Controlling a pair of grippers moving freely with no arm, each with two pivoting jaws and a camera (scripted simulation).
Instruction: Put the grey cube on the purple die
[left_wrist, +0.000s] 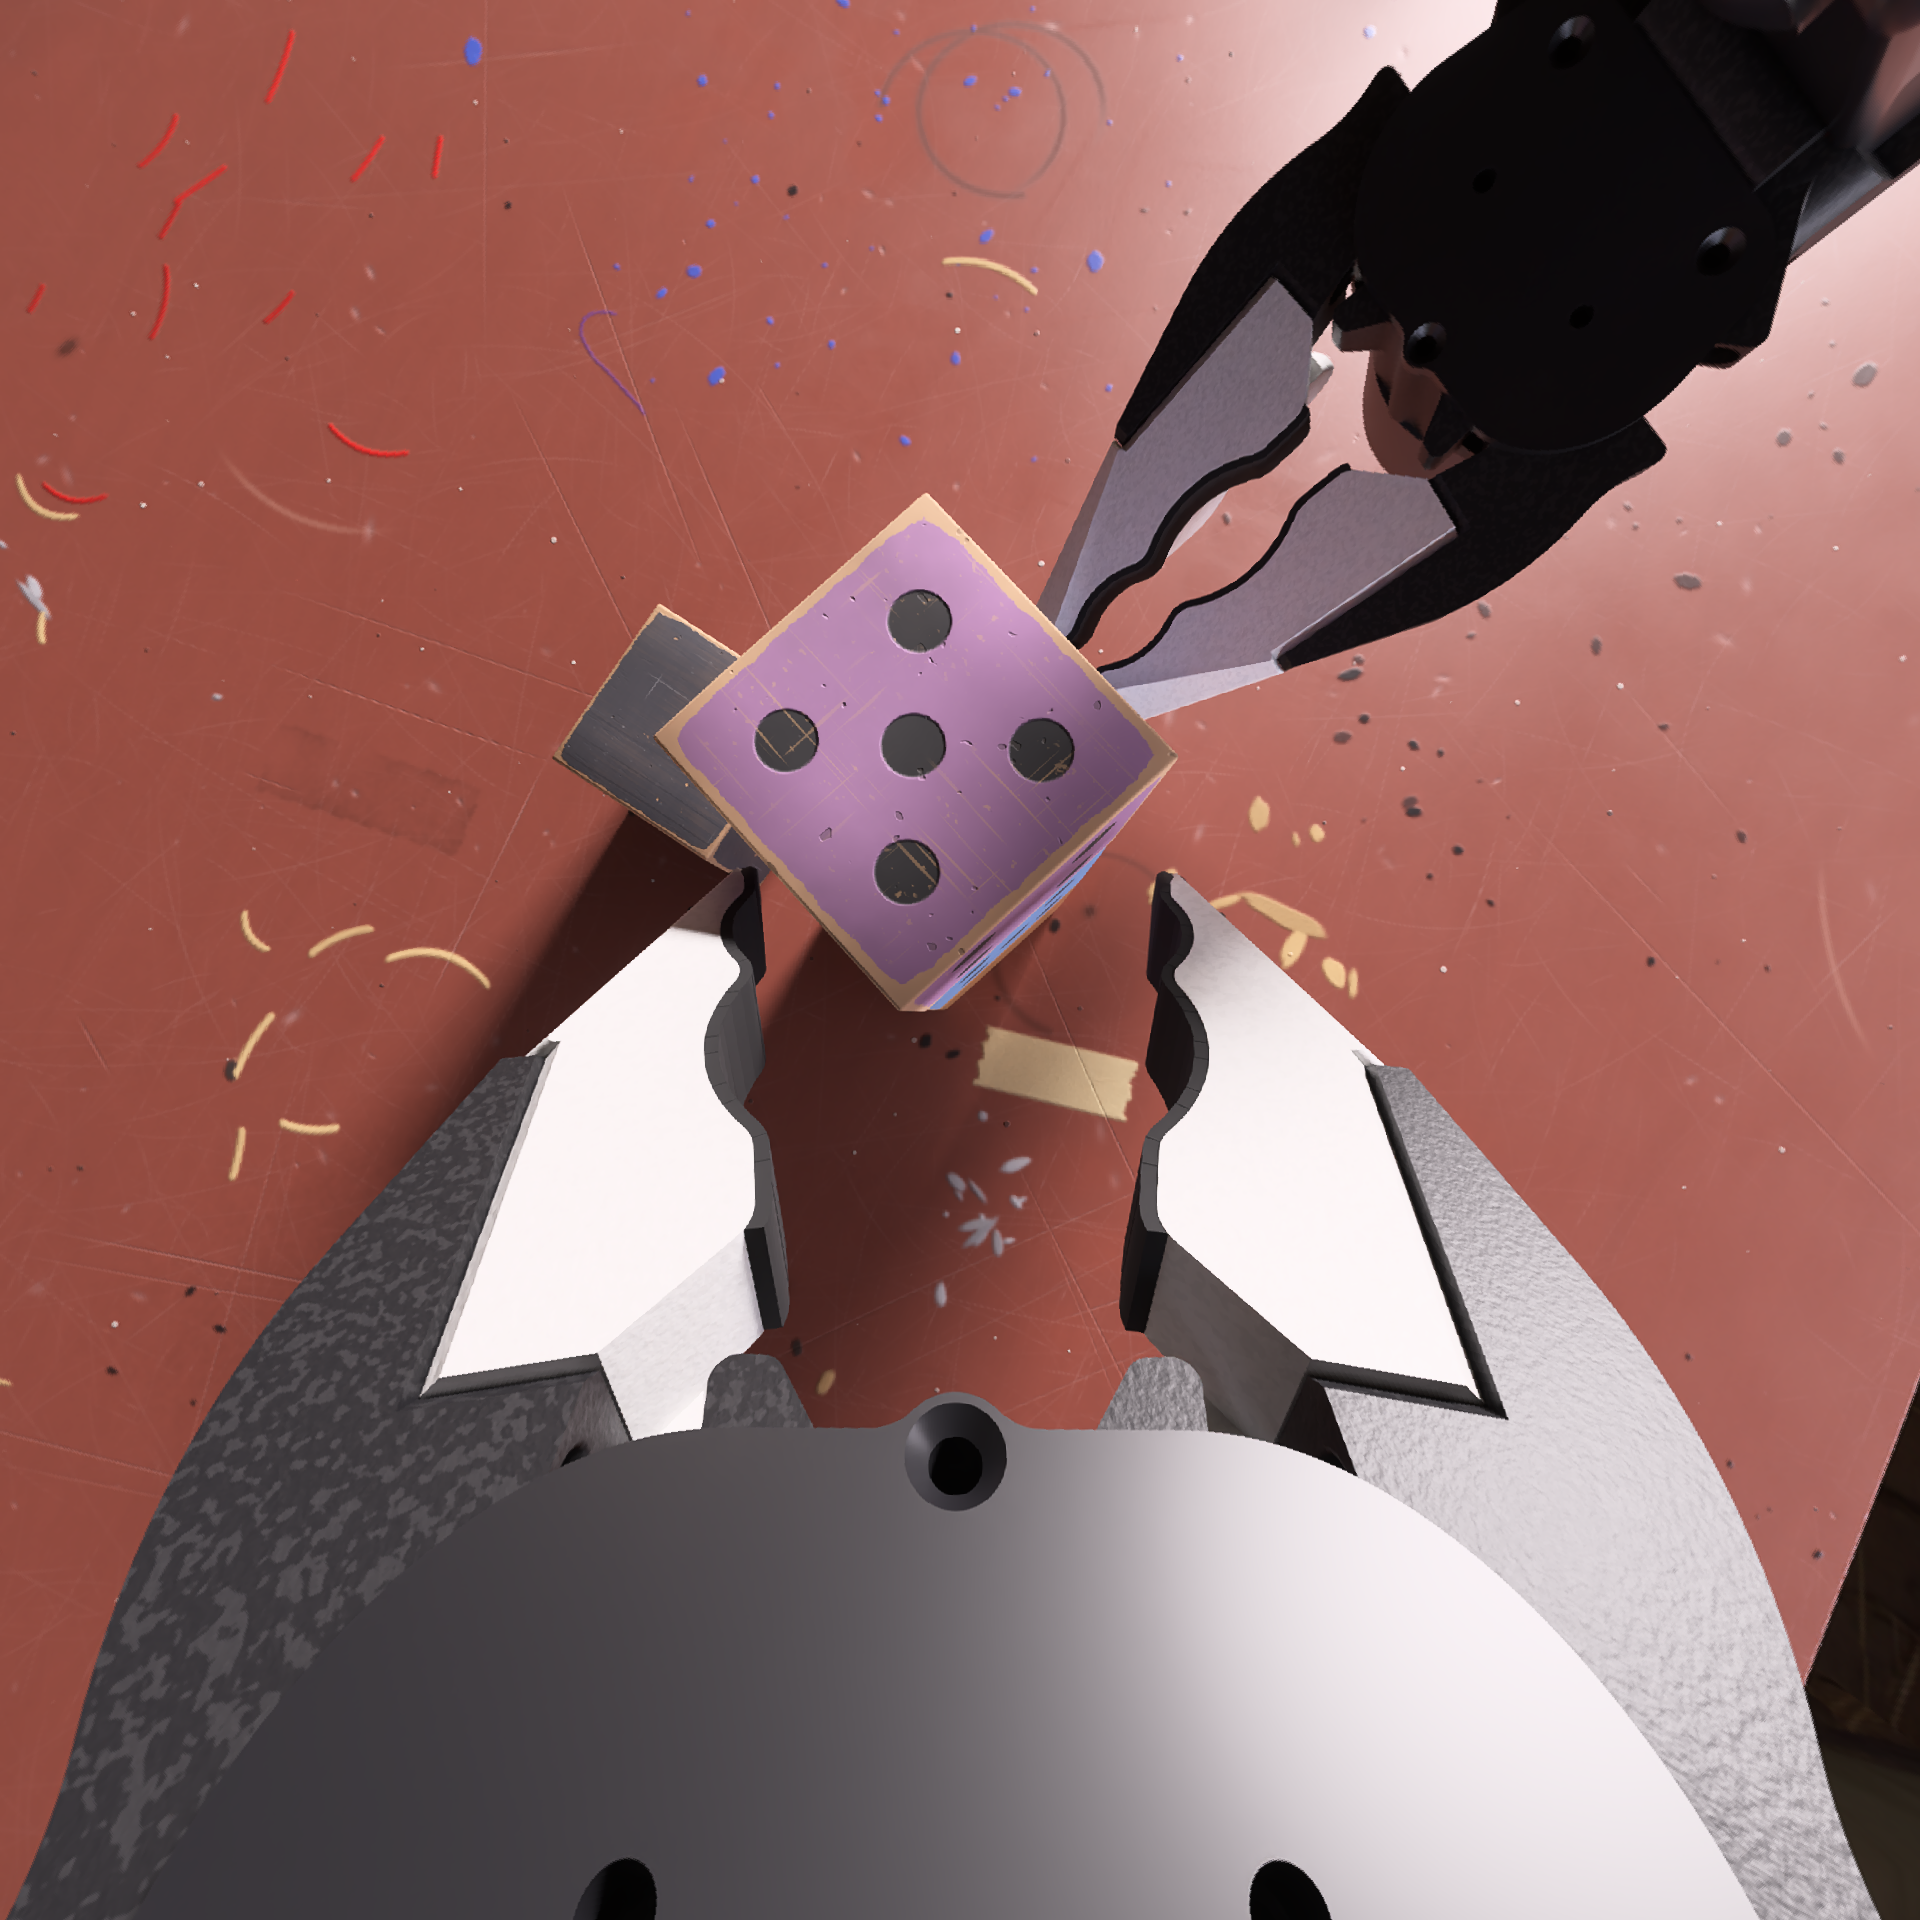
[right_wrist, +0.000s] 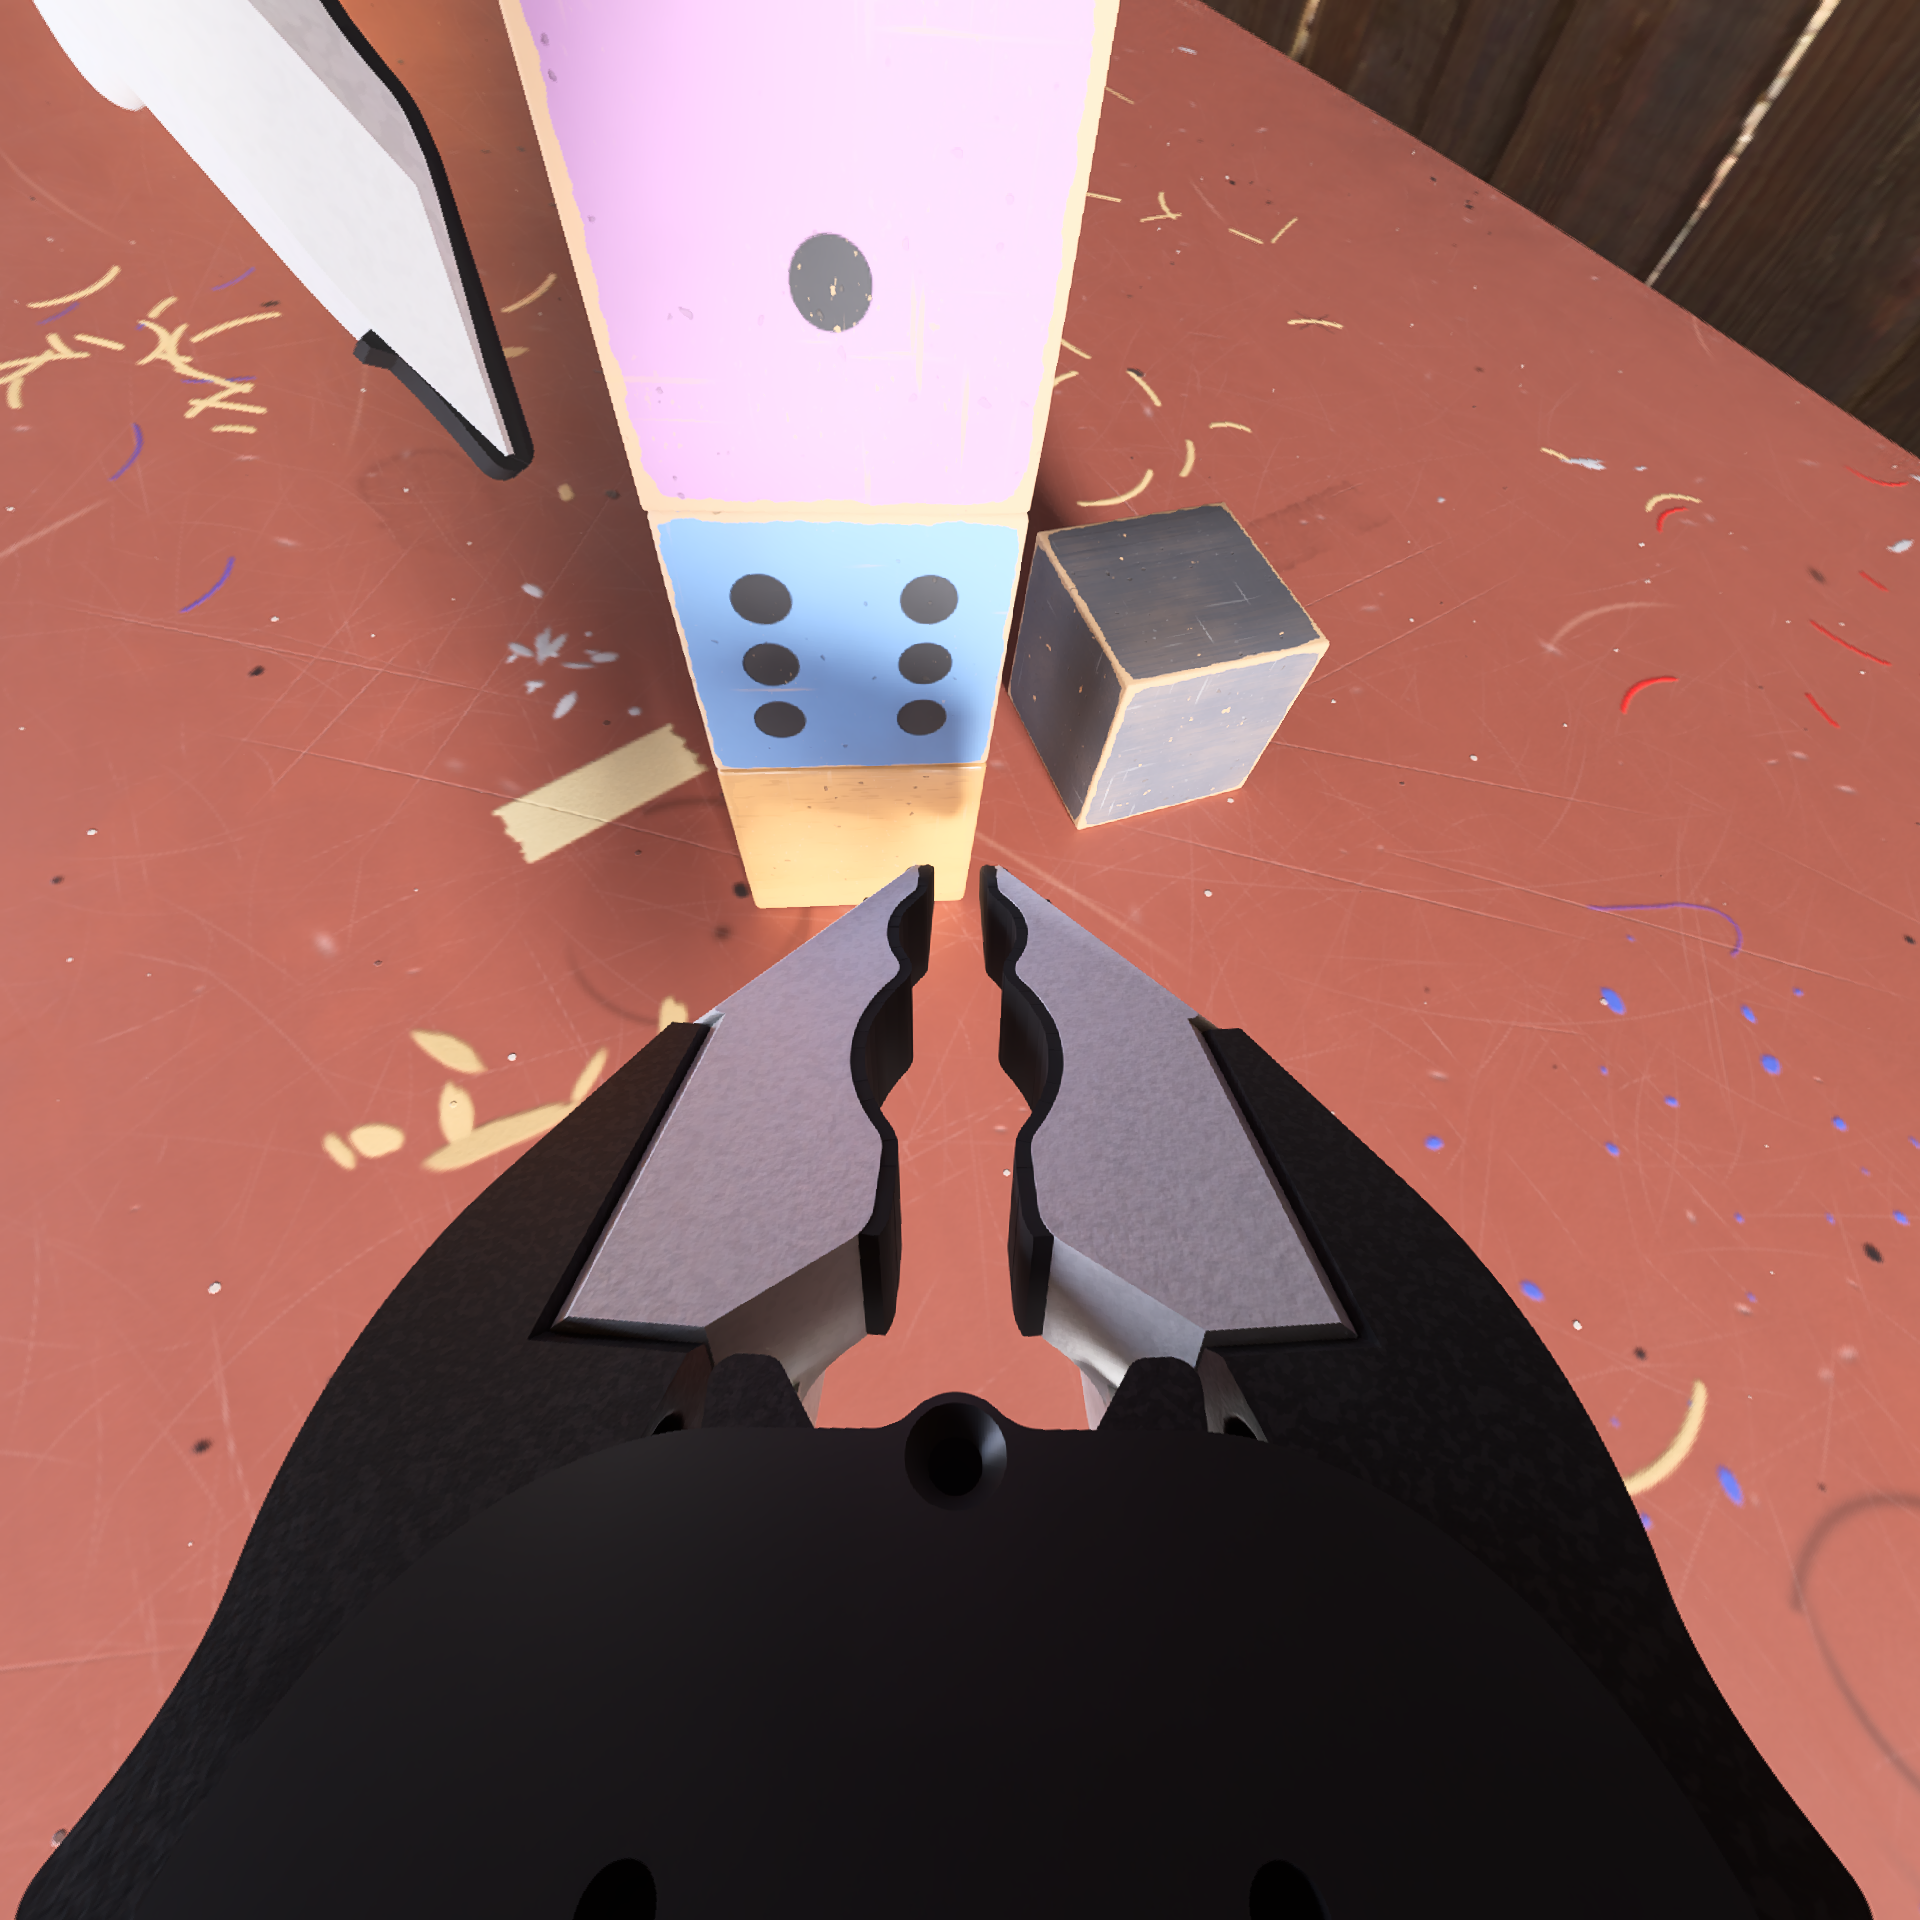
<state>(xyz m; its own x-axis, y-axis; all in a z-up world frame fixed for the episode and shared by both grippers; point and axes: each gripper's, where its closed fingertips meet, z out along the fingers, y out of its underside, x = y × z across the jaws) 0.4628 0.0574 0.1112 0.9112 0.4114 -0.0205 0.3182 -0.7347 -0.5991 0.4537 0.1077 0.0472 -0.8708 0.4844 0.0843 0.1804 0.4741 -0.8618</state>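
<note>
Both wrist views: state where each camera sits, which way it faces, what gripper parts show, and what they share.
Left wrist view: above the stack, facing down at the purple die; own left gripper open, right gripper beyond.
Right wrist view: low by the table, facing the stack's side; own right gripper nearly closed, empty.
Shared: purple die, grey cube, tape strip.

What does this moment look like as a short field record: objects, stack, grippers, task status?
surface: red-brown tabletop, paint-flecked
stack: purple die on blue die on plain wooden block
grey cube: on the table beside the stack, not gripped
left gripper: jaws wide apart, empty, above the stack
right gripper: jaws nearly closed, empty, tips at the stack's base
task status: cube not yet lifted
</note>
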